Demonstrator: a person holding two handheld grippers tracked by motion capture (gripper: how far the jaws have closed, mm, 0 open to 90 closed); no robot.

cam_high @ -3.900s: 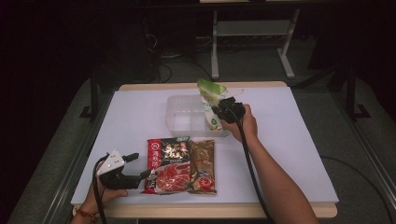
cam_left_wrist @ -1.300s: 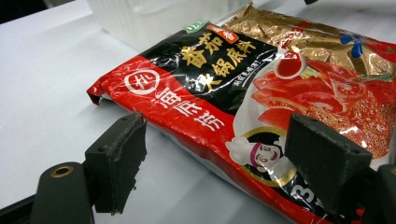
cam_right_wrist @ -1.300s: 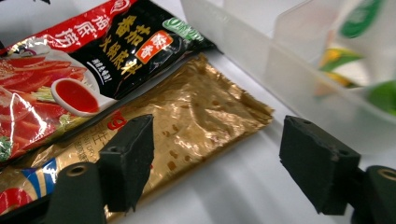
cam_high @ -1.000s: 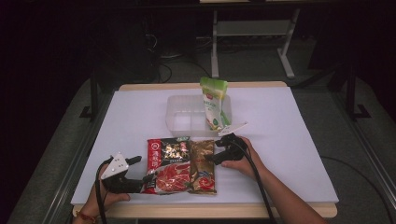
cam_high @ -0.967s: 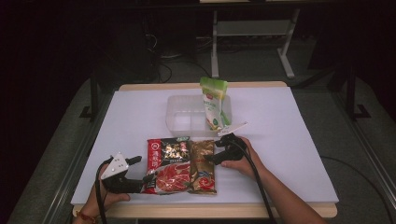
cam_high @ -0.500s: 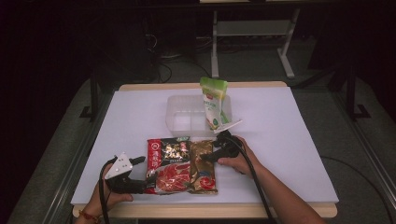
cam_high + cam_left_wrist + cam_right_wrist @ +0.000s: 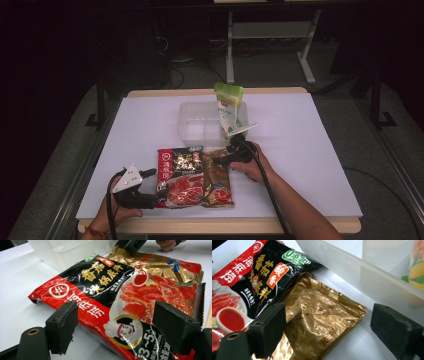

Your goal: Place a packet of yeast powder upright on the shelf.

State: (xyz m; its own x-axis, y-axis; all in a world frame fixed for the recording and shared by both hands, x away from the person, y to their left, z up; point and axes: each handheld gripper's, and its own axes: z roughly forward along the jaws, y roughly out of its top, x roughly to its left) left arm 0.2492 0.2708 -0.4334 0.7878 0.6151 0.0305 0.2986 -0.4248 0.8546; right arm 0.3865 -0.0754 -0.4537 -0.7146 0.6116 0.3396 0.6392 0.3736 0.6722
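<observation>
Right claw (image 7: 216,161) arrives at the gold packet (image 7: 218,176)
Its jaws have just opened wide, straddling the packet's corner unpinched; left claw (image 7: 161,195) waits open by the red packet (image 7: 181,176).

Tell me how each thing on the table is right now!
Red packet: lying flat, sealed, partly over the gold packet.
Gold packet: flat, crinkled, sealed.
Green packet: standing upright in the box.
Box: lid off.
Left tool: open.
Right tool: open, just widened, over the gold packet.
</observation>
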